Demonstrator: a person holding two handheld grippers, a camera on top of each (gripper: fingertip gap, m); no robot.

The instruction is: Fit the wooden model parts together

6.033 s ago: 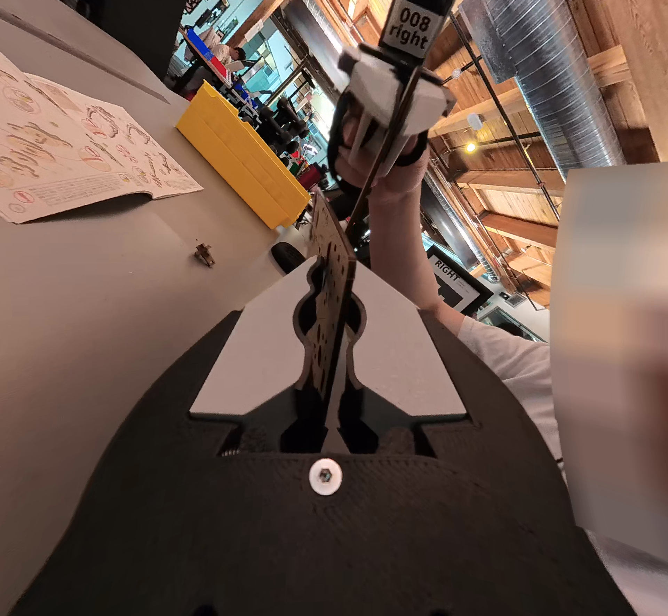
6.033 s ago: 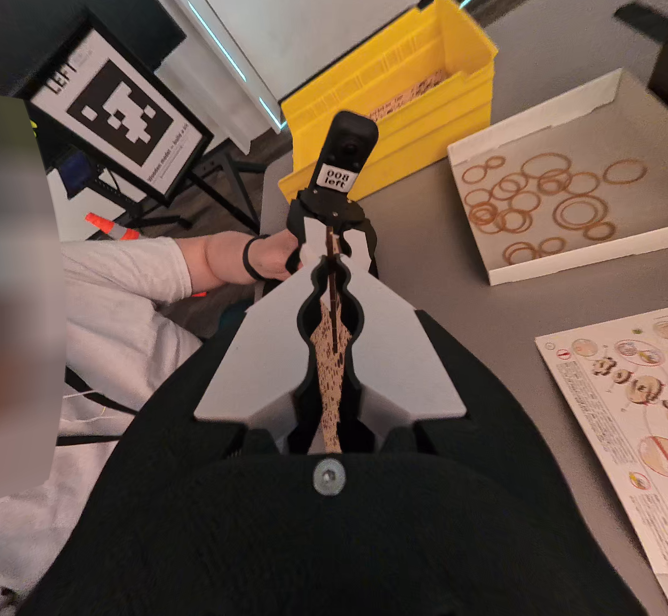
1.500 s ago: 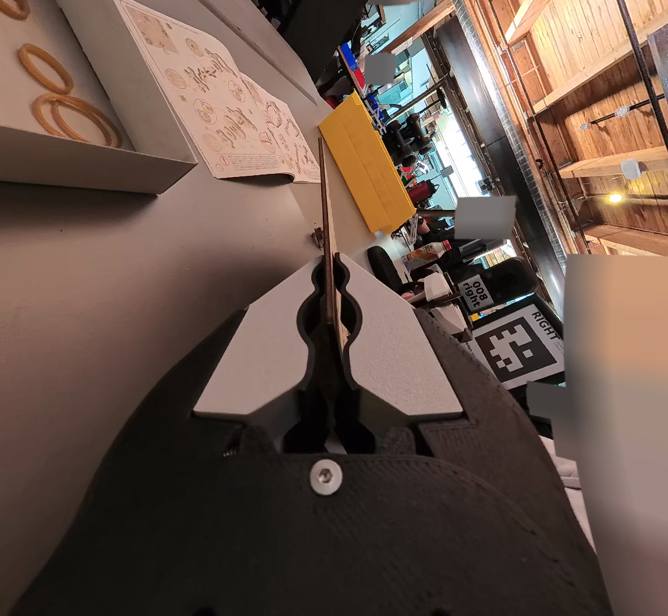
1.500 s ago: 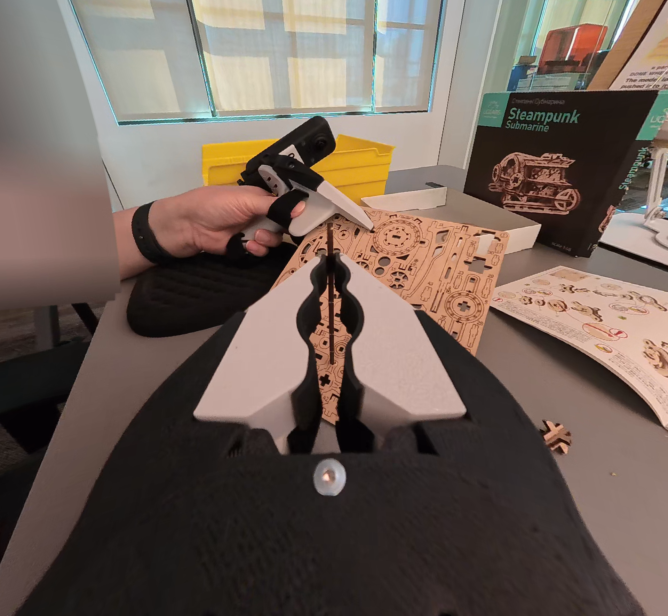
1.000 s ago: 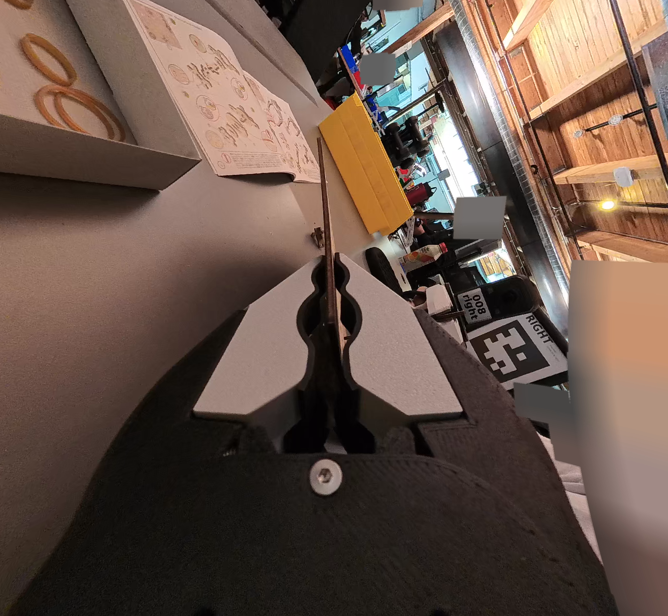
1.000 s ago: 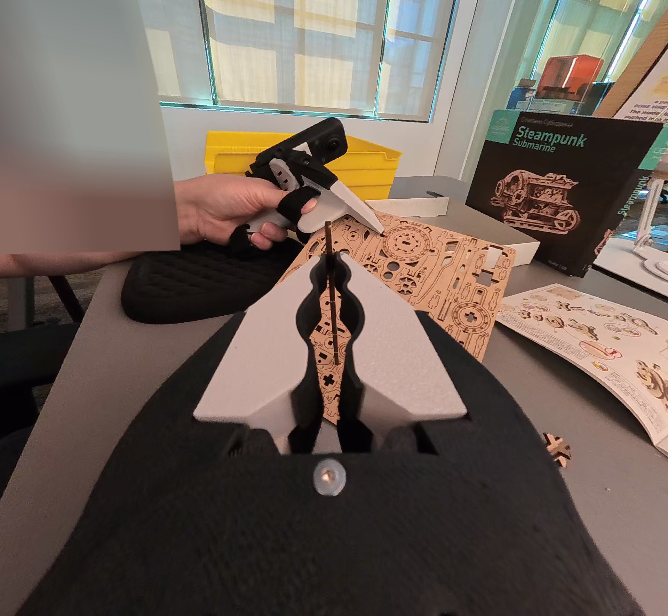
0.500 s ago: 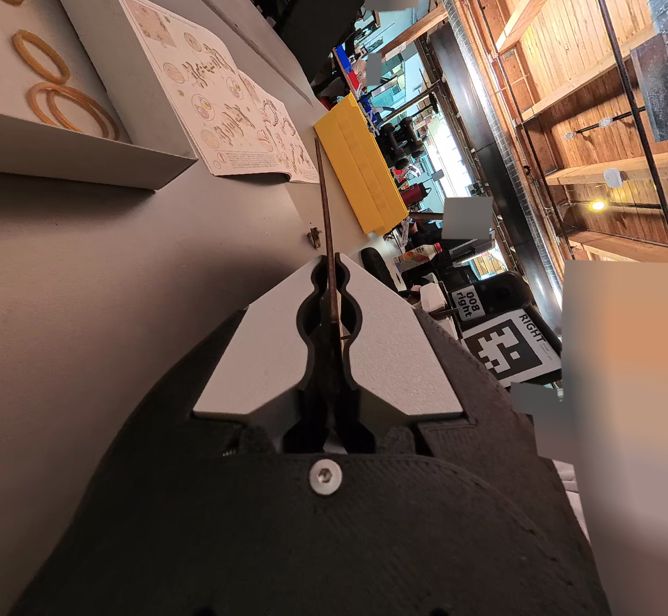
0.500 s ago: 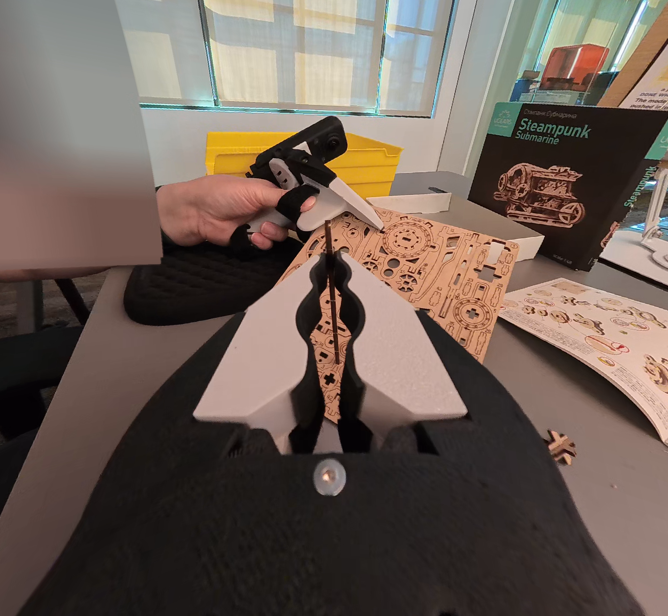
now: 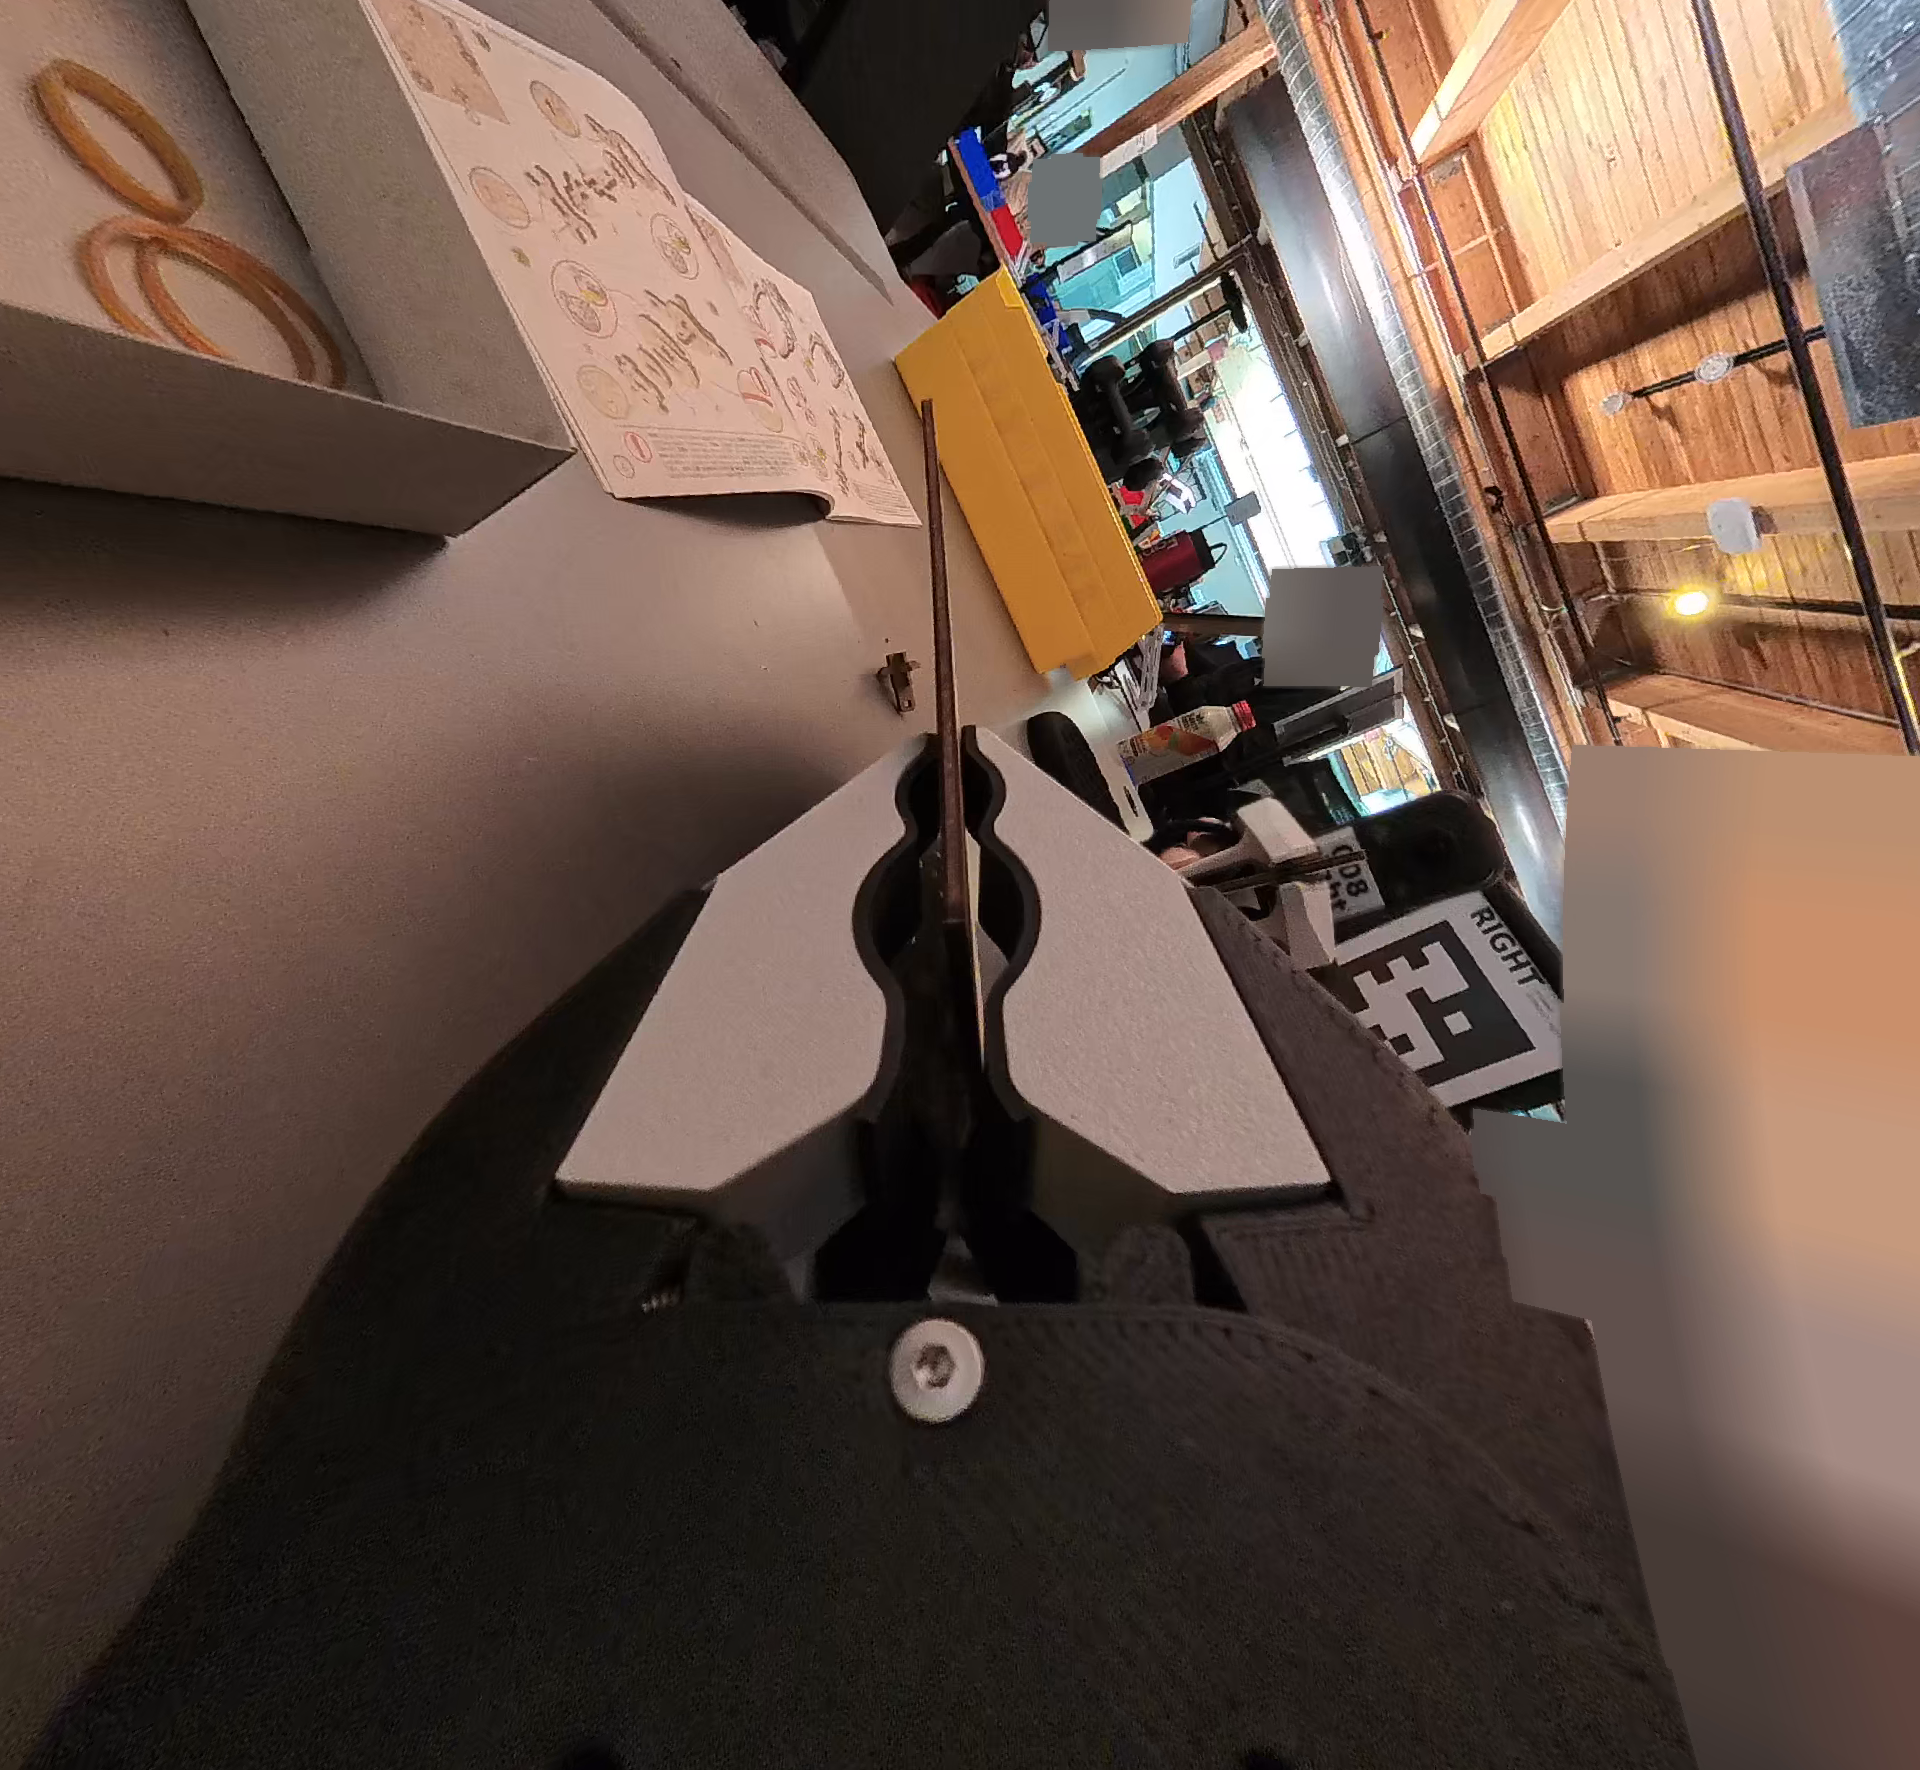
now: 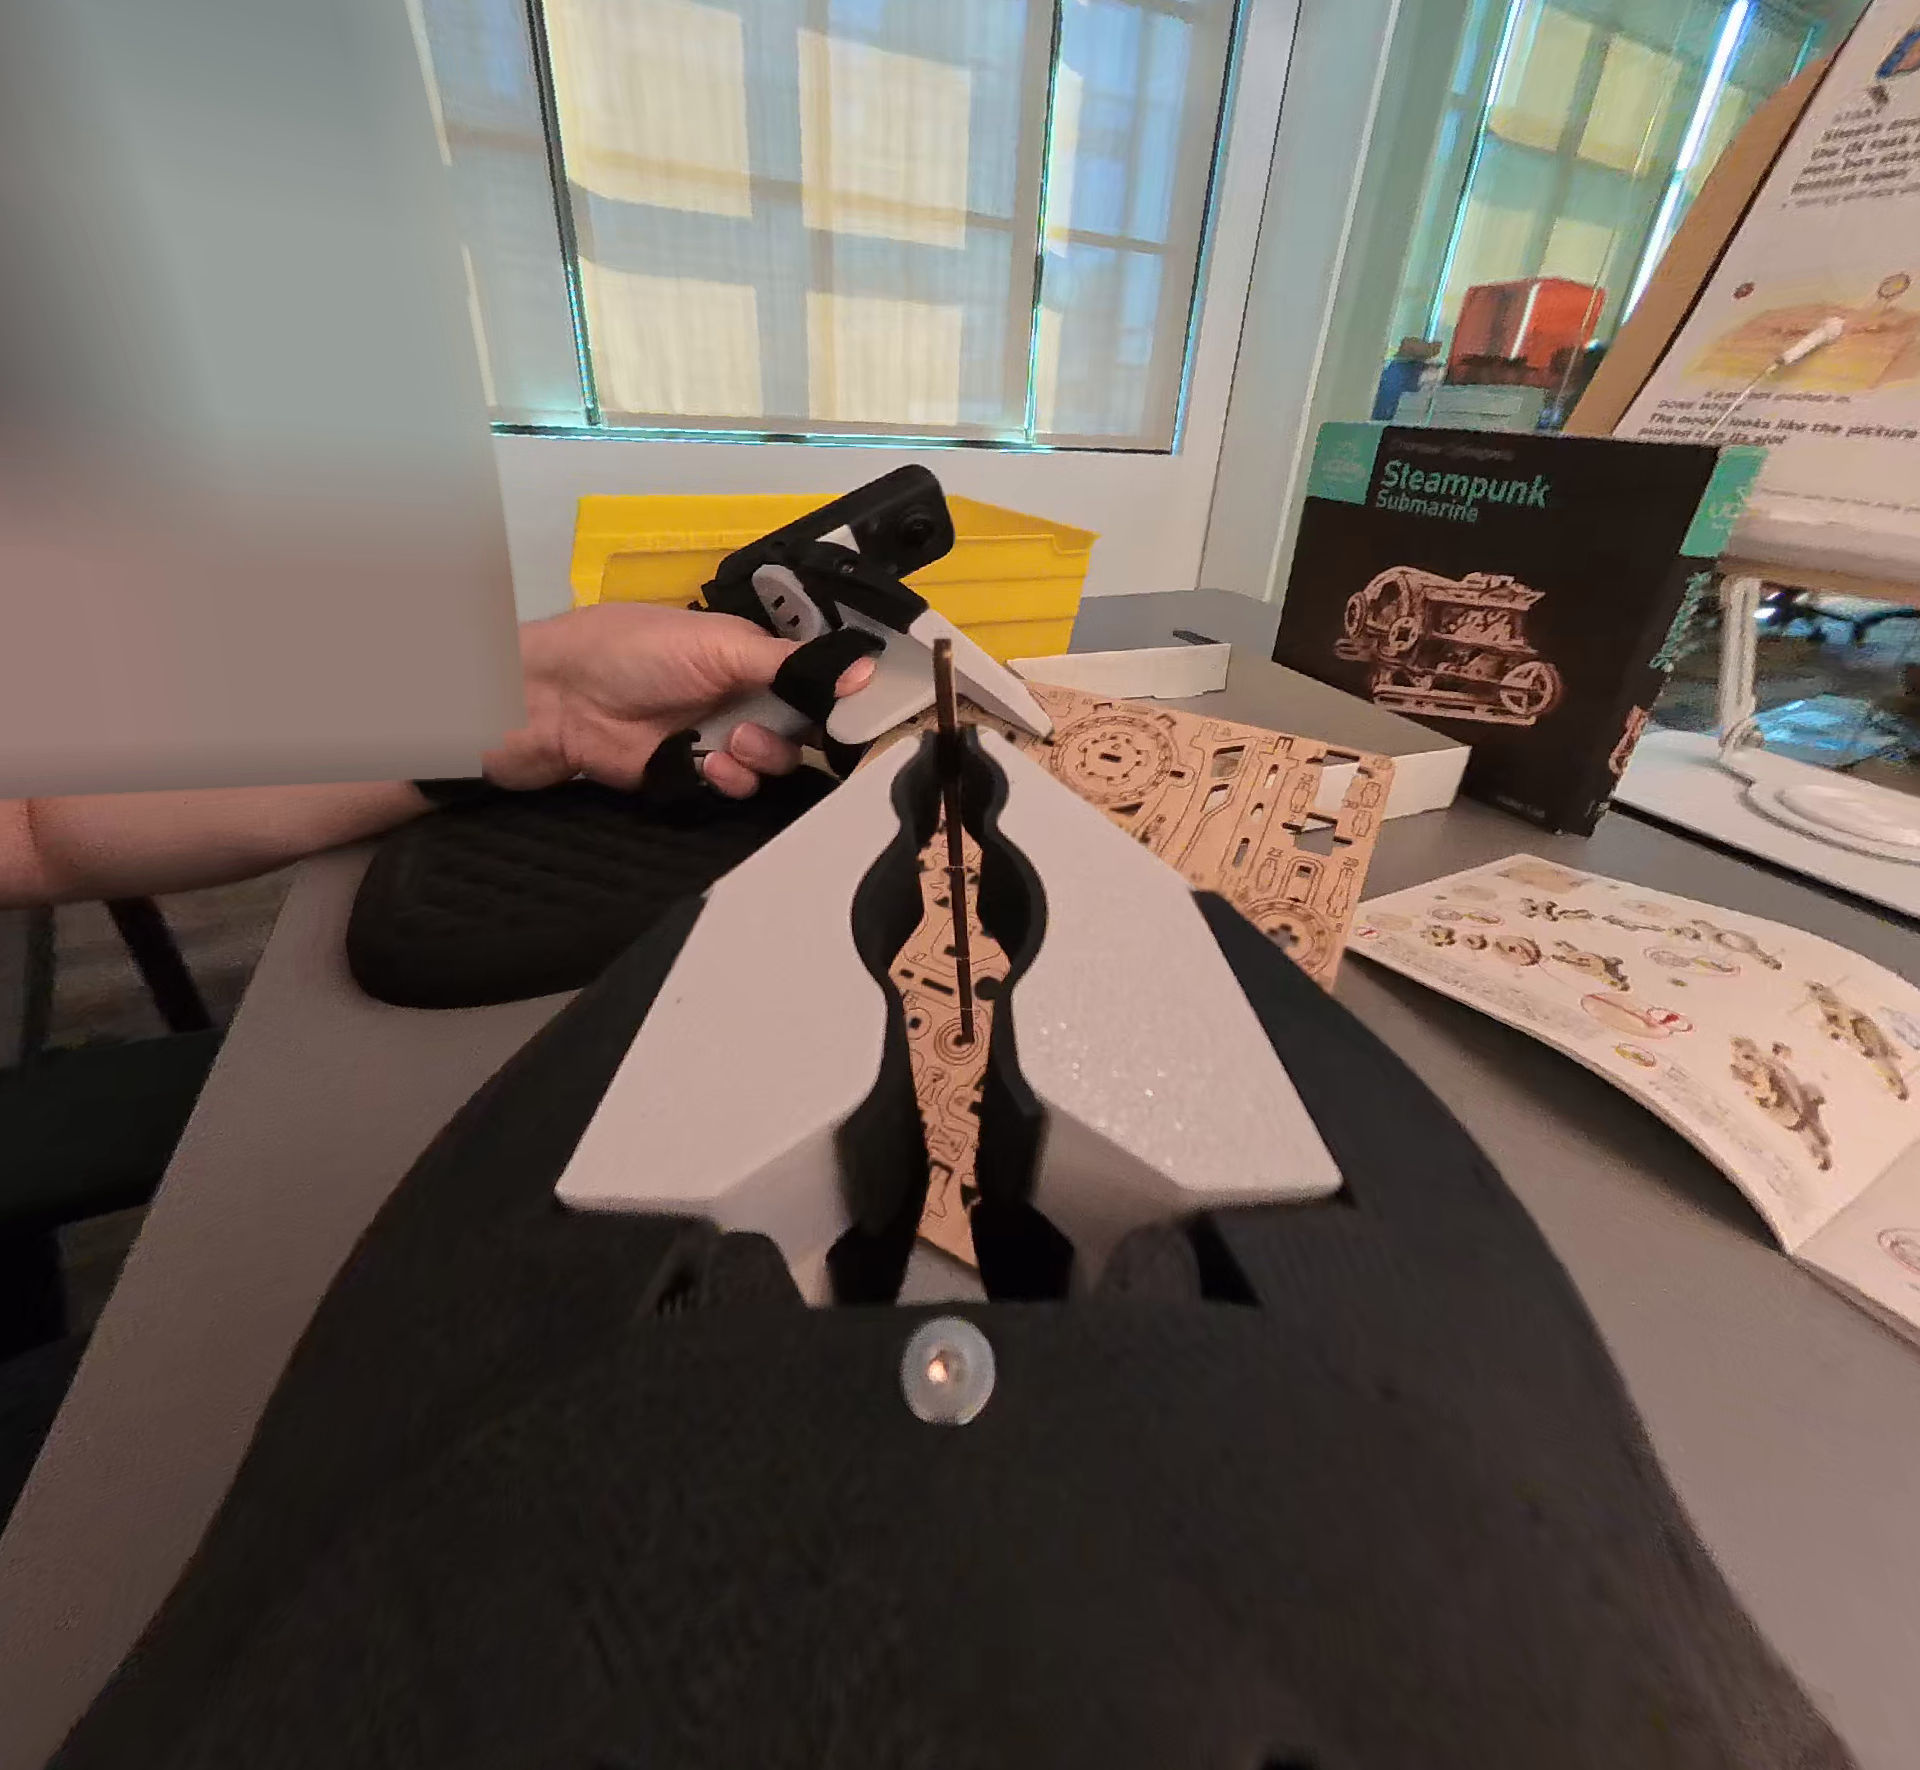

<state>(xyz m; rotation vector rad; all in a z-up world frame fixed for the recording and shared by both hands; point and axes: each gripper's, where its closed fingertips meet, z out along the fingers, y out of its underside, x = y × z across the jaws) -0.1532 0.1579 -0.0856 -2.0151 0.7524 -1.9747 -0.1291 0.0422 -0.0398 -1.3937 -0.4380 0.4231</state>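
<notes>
My left gripper (image 9: pixel 943 749) is shut on a thin laser-cut wooden sheet (image 9: pixel 935 557), seen edge-on and sticking out past the fingertips. In the right wrist view a hand holds the left gripper (image 10: pixel 1023 707), which grips the sheet (image 10: pixel 1226 785) by its near left edge and tilts it over the table. My right gripper (image 10: pixel 943 744) is shut on a thin dark wooden part (image 10: pixel 942 681), seen edge-on, in front of the sheet and apart from it. The right gripper also shows small in the left wrist view (image 9: pixel 1262 863).
A yellow bin (image 10: pixel 997 567) stands at the back. A black kit box (image 10: pixel 1486 619) and an open instruction booklet (image 10: pixel 1662 993) are on the right. A black pad (image 10: pixel 540 879) lies on the left. A white tray of rubber bands (image 9: pixel 260 432) and a small loose wooden piece (image 9: pixel 896 681) are on the table. My hands' fingertips stand some 12 cm from each other.
Six seconds ago both grippers held the sheet raised between them. Now the right gripper holds a separate thin part and the sheet is low over the table. In the last second only slight drift.
</notes>
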